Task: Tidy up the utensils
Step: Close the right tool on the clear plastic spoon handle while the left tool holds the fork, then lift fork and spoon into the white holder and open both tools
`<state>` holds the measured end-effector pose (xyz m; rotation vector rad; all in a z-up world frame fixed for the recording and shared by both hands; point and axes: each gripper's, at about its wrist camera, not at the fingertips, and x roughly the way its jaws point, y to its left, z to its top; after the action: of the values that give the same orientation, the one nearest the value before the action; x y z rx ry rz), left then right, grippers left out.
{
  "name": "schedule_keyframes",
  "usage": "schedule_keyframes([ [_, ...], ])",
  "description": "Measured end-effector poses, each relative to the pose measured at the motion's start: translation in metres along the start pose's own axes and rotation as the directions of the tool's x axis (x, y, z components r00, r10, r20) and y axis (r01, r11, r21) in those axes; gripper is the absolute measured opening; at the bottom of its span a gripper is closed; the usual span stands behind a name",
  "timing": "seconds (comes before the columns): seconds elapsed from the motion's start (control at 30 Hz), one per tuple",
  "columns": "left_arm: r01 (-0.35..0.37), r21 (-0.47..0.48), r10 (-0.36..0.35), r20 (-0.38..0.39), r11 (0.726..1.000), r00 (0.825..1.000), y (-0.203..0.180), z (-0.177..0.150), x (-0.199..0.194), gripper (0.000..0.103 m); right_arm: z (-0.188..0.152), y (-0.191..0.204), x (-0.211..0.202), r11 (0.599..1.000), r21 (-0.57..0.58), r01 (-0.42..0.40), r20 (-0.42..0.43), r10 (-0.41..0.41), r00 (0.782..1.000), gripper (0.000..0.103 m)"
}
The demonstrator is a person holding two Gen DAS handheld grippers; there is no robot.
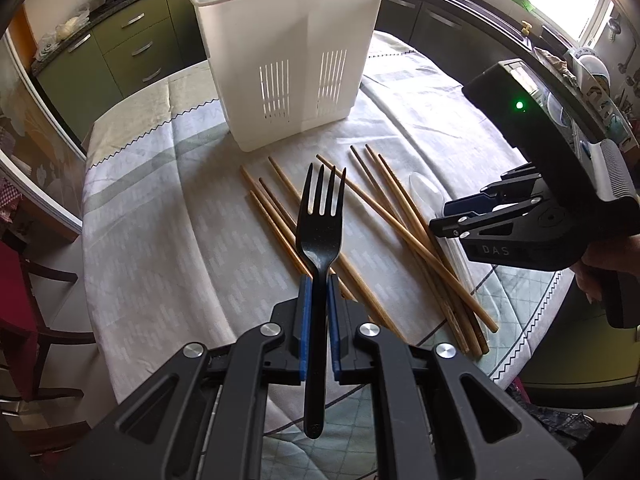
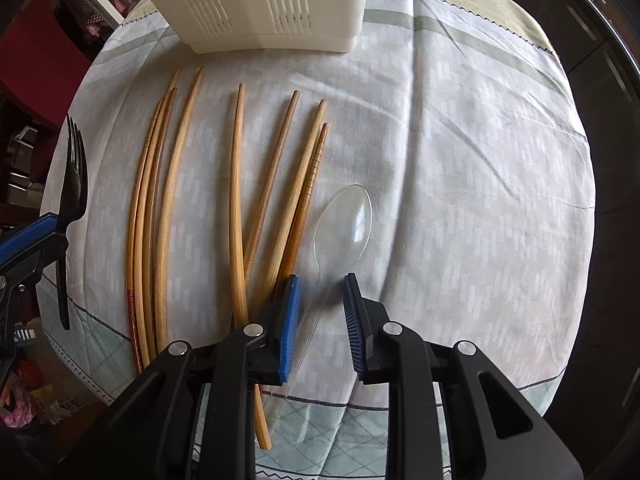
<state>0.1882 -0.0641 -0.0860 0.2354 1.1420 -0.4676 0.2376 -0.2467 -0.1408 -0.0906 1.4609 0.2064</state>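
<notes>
Left gripper (image 1: 318, 312): fingers clamp black fork (image 1: 320, 220), lifted for the white caddy (image 1: 288, 64). Right gripper (image 2: 322, 308): fingers apart astride clear spoon (image 2: 346, 224) beside chopsticks (image 2: 236, 184) on bench (image 2: 460, 160).

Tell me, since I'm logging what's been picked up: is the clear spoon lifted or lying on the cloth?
Lying on the cloth. The clear spoon lies flat beside the chopsticks, its handle between the right hand-held gripper's open jaws.
</notes>
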Motion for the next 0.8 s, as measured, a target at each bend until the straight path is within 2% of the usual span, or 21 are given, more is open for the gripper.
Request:
schedule_keyframes([
  [0.1,0.002,-0.009,-0.002,0.014,1.000,1.000,0.001,0.002,-0.004,0.008,0.007,0.012,0.004,1.000,-0.009,0.017,0.027,-0.017,0.999,0.010],
  [0.17,0.004,-0.013,-0.004,0.025,1.000,1.000,0.002,0.002,-0.008,0.008,0.008,0.012,0.004,1.000,-0.006,0.016,0.053,-0.015,0.998,0.009],
  [0.27,0.010,-0.025,-0.009,0.049,1.000,0.999,0.005,0.004,-0.015,0.008,0.007,0.006,-0.003,0.998,0.011,-0.058,0.093,0.056,0.994,0.009],
  [0.33,0.018,-0.036,-0.015,0.079,0.999,0.997,0.007,0.006,-0.024,0.008,0.004,0.000,-0.017,0.995,0.017,-0.098,0.148,0.095,0.985,0.009],
  [0.43,0.037,-0.050,-0.029,0.144,0.998,0.989,0.010,0.013,-0.043,0.008,-0.003,-0.008,-0.050,0.989,0.011,-0.150,0.260,0.142,0.955,0.009],
  [0.53,0.059,-0.066,-0.042,0.233,0.996,0.971,0.012,0.026,-0.068,0.008,-0.007,-0.017,-0.091,0.979,-0.001,-0.204,0.393,0.188,0.900,0.009],
  [0.6,0.081,-0.081,-0.052,0.311,0.993,0.949,0.016,0.038,-0.087,0.008,-0.007,-0.023,-0.121,0.975,-0.009,-0.224,0.494,0.199,0.847,0.009],
  [0.7,0.110,-0.101,-0.055,0.442,0.989,0.895,0.022,0.062,-0.113,0.008,-0.004,-0.037,-0.162,0.966,-0.026,-0.257,0.626,0.217,0.749,0.009],
  [0.8,0.132,-0.109,-0.047,0.568,0.985,0.822,0.028,0.089,-0.132,0.008,0.004,-0.044,-0.198,0.956,-0.055,-0.288,0.727,0.236,0.645,0.009],
])
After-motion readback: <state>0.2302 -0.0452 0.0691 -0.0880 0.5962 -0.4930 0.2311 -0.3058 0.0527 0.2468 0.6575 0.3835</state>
